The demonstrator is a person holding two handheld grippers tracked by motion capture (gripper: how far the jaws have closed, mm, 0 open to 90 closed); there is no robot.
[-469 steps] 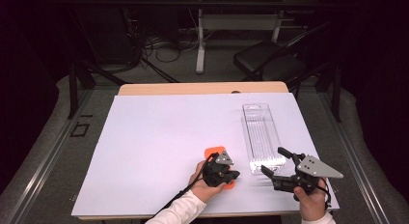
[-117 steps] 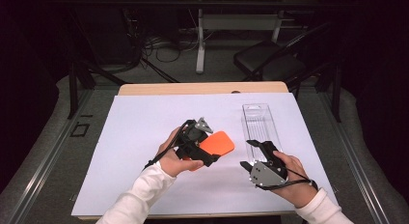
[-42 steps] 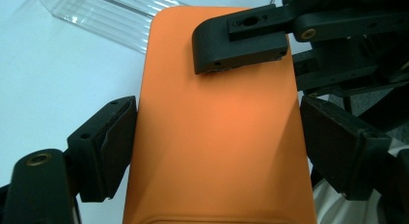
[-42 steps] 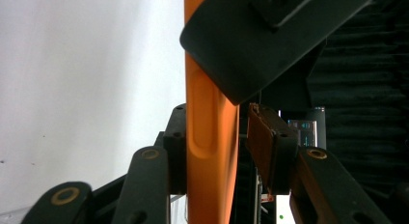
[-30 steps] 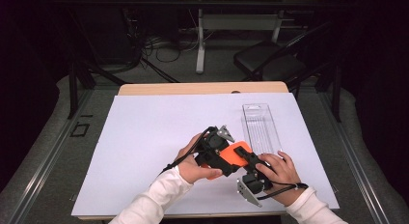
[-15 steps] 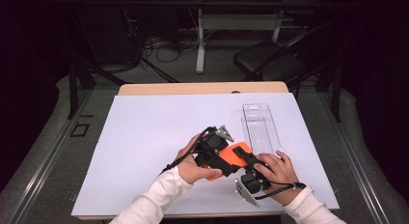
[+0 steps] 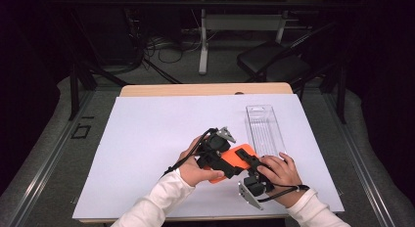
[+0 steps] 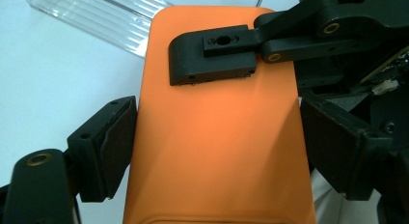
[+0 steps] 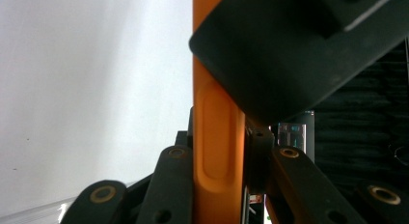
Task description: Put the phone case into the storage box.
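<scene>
- no brand, label or writing can be read on anything here.
- the orange case [image 7: 238,161] is a flat, smooth, matte slab with rounded corners, much like a phone cover; the right gripper view [image 9: 215,137] shows its thin edge with a long pressed-in groove.
- it is held up off the white sheet [image 7: 151,139] in the near right part of the table, just beside the near end of the clear tray [image 7: 264,129], between the two hands.
- in the high view its long axis runs from near left to far right, and the far right end points toward the tray.
- the left gripper [image 8: 212,137] has a pad on each long side edge of the case, standing wide across its breadth and gripping it.
- the right gripper [image 7: 252,163] has just been closing on the case's far end, one jaw flat on the orange face, the other behind; the narrow grip pinches its thickness.
- the clear tray is a long, ribbed, see-through plastic box lying on the sheet, with its length running away from the person.
- the wooden table [image 7: 205,89] shows as a pale strip beyond the sheet.
</scene>
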